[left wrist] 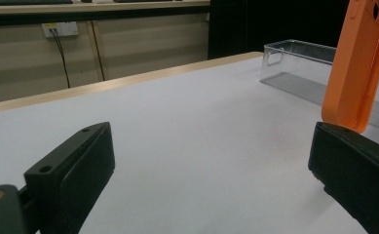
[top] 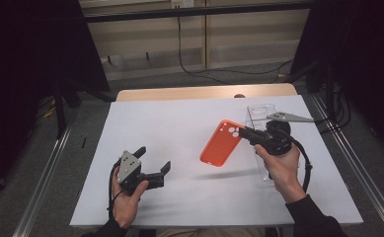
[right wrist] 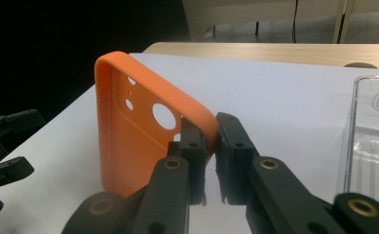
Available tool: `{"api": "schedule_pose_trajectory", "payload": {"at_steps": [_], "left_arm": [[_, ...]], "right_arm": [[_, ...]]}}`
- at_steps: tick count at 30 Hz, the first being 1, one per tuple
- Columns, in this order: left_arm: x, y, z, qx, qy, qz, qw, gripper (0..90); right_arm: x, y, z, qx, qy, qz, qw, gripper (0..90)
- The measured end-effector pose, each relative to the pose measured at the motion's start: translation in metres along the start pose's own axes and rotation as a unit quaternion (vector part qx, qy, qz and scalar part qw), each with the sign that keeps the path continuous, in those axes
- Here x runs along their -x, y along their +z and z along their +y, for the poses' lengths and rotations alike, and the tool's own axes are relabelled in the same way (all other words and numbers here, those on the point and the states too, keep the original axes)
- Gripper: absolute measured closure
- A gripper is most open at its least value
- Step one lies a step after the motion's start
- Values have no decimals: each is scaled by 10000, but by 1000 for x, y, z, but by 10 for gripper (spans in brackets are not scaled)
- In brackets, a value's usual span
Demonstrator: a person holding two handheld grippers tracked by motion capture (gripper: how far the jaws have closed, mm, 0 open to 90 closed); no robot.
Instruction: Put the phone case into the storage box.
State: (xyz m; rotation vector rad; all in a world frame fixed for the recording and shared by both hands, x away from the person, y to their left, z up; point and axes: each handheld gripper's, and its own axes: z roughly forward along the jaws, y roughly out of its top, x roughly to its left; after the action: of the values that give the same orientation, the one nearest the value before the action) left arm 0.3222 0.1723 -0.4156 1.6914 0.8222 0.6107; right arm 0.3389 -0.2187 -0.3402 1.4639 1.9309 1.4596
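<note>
- We hold the orange phone case (top: 221, 143) in our right gripper (top: 249, 134), whose jaws are clamped on one edge beside the camera cut-outs; in the right gripper view the wall of the case sits pinched between the two pads (right wrist: 193, 146).
- The grip sits at a corner, we judge, so that most of the case hangs free and stays open to a second grasp.
- The case is lifted off the counter (top: 179, 118), tilted, just to the left of the clear tray (top: 261, 116), with its shadow on the white surface beneath it.
- The clear tray lies flat on the counter under our right hand (top: 281, 165), near that edge; it looks like the place the case belongs to, though we cannot tell which way the work runs.
- Our left gripper (top: 152, 165) waits well to the left of the clear tray, jaws spread wide with nothing between them.
- In the left gripper view the case hangs just above its far jaw, so we judge the spread jaws are lined up to receive the free end.
</note>
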Motion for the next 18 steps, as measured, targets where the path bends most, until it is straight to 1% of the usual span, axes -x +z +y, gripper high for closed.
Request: {"api": "schedule_pose_trajectory", "payload": {"at_steps": [3,4,6,7,8,9,11,12,14,17,18], "left_arm": [[-3,-3,-1,1,41,54,10000,24],[-4,-4,-1,34,15,74,10000,22],[-6,-6,-2,64,67,115,9999,20],[-7,-7,-2,71,57,133,9999,20],[-7,-9,-3,96,24,121,9999,19],[-8,-10,-3,118,32,93,9999,19],[-8,-12,-2,155,125,163,9997,17],[-8,-12,-2,160,127,179,9996,17],[-9,-14,-3,137,151,219,9996,17],[-11,-17,-4,113,201,248,9994,17],[-12,-18,-4,79,269,286,9992,17]], "right_arm": [[1,-1,1,36,-15,-25,10000,828],[1,-2,1,42,-30,-33,10000,828],[2,-3,2,62,-37,-42,10000,828],[2,-4,2,78,-46,-53,9999,828],[3,-5,3,78,-47,-45,9999,828],[3,-5,3,78,-47,-45,9999,828],[4,-6,4,94,-66,-79,9999,828],[4,-7,5,104,-82,-96,9999,828],[5,-8,5,112,-81,-110,9998,828],[6,-10,6,158,-112,-195,9996,828],[6,-10,7,173,-114,-214,9996,828]]}}
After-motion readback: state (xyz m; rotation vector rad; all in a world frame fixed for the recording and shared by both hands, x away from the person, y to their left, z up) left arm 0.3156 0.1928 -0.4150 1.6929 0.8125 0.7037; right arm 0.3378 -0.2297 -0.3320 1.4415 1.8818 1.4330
